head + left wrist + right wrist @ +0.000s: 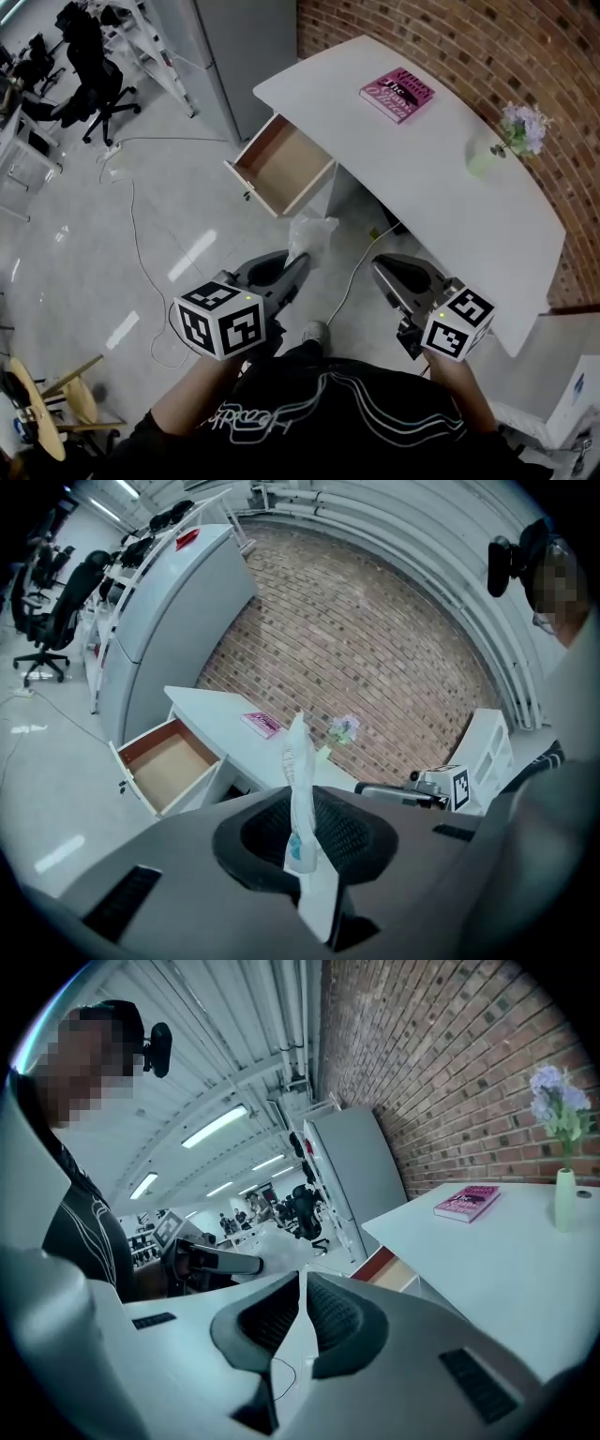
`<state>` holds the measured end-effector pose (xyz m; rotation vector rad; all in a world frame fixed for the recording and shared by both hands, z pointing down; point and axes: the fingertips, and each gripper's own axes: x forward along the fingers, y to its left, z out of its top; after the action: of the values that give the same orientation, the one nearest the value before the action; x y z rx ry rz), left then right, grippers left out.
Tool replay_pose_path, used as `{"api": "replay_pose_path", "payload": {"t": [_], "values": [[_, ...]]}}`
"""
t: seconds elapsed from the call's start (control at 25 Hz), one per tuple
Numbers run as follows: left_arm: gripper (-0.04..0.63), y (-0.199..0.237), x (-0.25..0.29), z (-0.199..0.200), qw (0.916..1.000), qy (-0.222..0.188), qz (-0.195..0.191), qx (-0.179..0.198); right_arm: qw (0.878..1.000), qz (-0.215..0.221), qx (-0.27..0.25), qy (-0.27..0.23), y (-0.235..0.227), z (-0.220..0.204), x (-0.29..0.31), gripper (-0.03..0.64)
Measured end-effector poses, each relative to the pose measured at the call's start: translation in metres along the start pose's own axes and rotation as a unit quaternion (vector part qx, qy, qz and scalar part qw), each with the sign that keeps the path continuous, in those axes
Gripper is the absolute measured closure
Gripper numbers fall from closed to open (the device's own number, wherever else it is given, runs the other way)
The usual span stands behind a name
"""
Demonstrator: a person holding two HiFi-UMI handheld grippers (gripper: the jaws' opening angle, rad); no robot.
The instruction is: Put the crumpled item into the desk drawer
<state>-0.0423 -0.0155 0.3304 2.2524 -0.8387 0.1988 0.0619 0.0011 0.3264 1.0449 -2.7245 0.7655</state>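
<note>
Left gripper, jaws clamped on the crumpled item, points at the open drawer under the counter's corner; right gripper, jaws together.

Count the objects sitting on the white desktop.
2: a pink book near the end by the open drawer, and a vase of flowers near the brick wall. Nothing seems hidden.

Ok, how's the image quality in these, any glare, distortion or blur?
Head view: sharp, with soft light glare on the glossy floor. Left gripper view: strong fisheye that bows the brick wall, dark corners; the crumpled item is crisp. Right gripper view: same fisheye, cool tint, bright ceiling lights.
</note>
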Motion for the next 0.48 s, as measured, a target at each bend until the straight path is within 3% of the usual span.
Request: {"api": "replay_pose_path", "payload": {"t": [0.48], "values": [[0.531, 0.046, 0.033, 0.030, 0.9987, -0.009, 0.049, -0.007, 0.999, 0.037, -0.006, 0.002, -0.027, 0.012, 0.042, 0.561]]}}
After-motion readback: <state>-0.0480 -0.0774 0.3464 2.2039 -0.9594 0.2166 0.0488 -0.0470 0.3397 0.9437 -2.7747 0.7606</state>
